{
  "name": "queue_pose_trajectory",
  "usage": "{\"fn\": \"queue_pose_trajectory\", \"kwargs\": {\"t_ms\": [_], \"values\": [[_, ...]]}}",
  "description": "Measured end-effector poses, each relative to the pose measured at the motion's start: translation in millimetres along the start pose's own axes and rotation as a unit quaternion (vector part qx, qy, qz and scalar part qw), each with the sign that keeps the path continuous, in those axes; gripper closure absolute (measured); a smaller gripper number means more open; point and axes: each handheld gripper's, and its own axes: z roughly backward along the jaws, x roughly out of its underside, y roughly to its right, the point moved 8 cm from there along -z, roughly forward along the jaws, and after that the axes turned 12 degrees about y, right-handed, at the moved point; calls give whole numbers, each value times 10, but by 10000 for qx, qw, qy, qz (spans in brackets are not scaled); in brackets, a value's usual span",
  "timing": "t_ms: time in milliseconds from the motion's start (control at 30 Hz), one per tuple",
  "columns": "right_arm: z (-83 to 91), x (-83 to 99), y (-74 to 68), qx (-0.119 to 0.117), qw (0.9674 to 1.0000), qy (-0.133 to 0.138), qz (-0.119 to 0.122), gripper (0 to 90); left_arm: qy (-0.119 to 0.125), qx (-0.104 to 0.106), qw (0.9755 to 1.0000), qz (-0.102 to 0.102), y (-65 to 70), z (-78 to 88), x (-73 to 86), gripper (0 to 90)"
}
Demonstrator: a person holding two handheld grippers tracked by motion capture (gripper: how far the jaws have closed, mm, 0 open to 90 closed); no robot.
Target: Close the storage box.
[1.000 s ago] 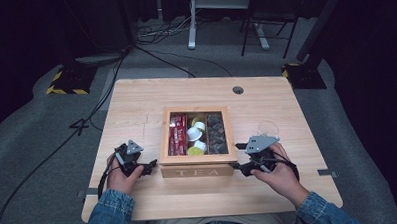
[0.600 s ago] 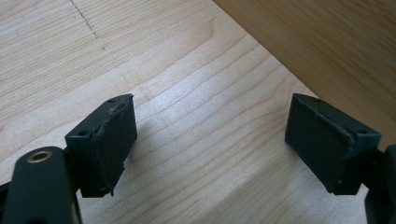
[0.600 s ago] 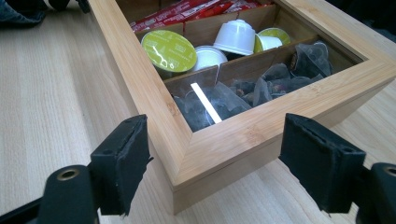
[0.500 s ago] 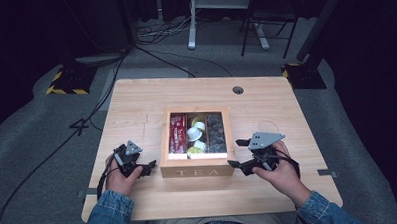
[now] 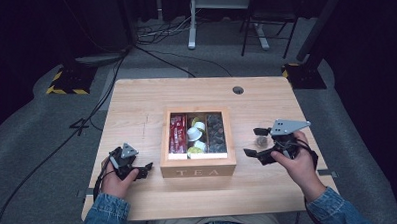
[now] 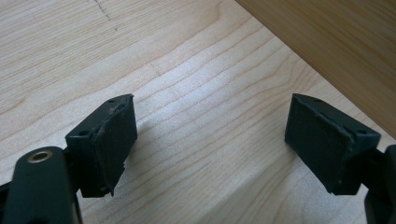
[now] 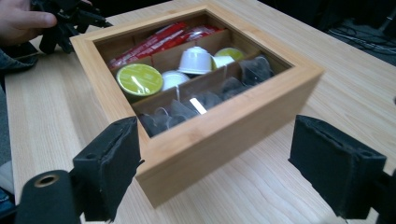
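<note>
Right tool [image 5: 257,143] has just been opening its jaws; they stand wide apart with nothing between them, off the right side of the tea box [image 5: 198,167]. Left tool [image 5: 138,170] is released too, jaws spread over bare surface [image 6: 201,116] just beside the box's left wall. The box sits mid-surface, nearer the front edge, glass lid down, with red sachets [image 7: 159,39], pods [image 7: 138,79] and dark tea bags [image 7: 205,100] in three compartments. A small dark item [image 5: 260,140] lies by the right tool; possibly a loose tea bag, too blurred to tell. Risks: the right tool could clip the box corner and skid the box toward the front edge, or it could nudge that loose item away. An uneven two-sided grip would tilt the box.
</note>
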Motion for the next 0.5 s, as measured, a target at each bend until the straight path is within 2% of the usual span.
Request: {"fn": "queue_pose_trajectory", "kwargs": {"t_ms": [67,300,500], "values": [[107,40,76,110,9999,-112,-73,162,10,12,10000,-7,-1,5,3,172],[335,113,266,424,9987,-139,-242,162,-13,135,9999,-45,-18,15,10,171],[545,253,504,759,9957,-200,-485,158,-15,129,9999,-83,-30,17,10,170]]}}
